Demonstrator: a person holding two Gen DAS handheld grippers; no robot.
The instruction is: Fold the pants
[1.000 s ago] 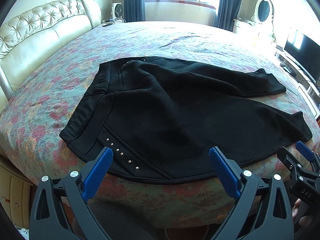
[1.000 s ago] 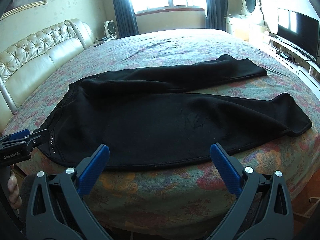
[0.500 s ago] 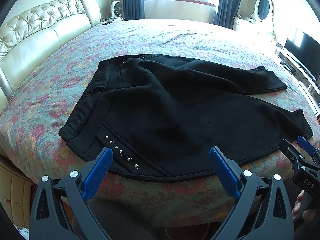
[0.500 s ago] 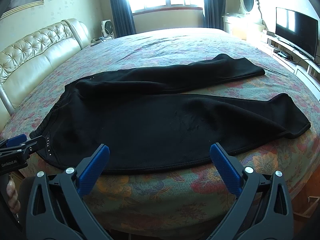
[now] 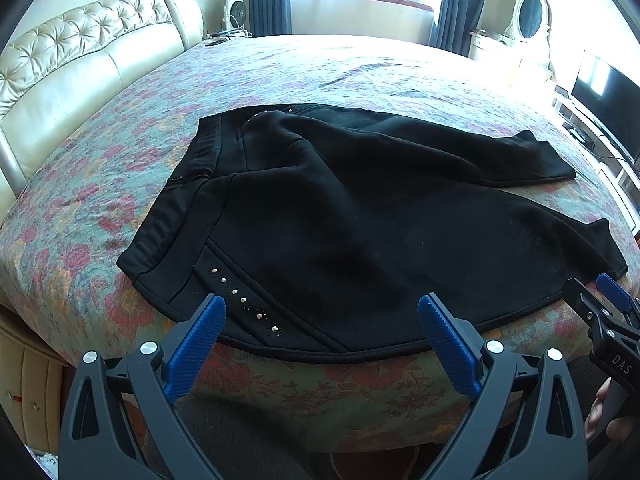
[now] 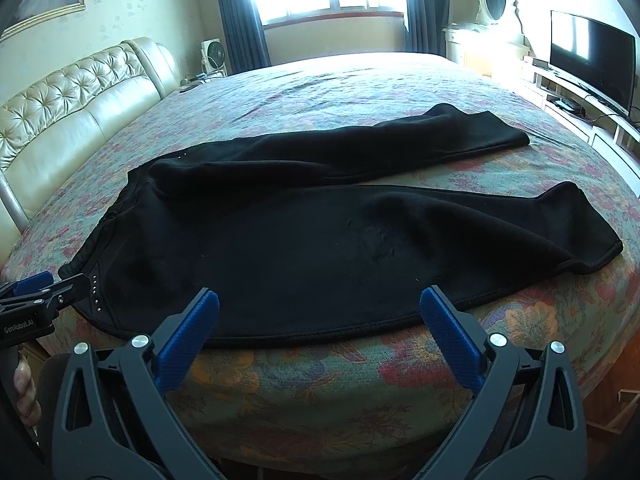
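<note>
Both jaws are held wide apart, empty: the left gripper (image 5: pixel 320 320) nearest the studded waistband, the right gripper (image 6: pixel 320 316) nearer the cuffs. Beyond, the black pants (image 6: pixel 320 232) are spread lengthwise, left-to-right, across the bed (image 6: pixel 360 80).

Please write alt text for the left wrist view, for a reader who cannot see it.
Black pants lie spread on a floral bed, waistband to the left and both legs reaching right. The open left tongs hover at the near edge, holding nothing, and the right tongs show at the right edge.
</note>
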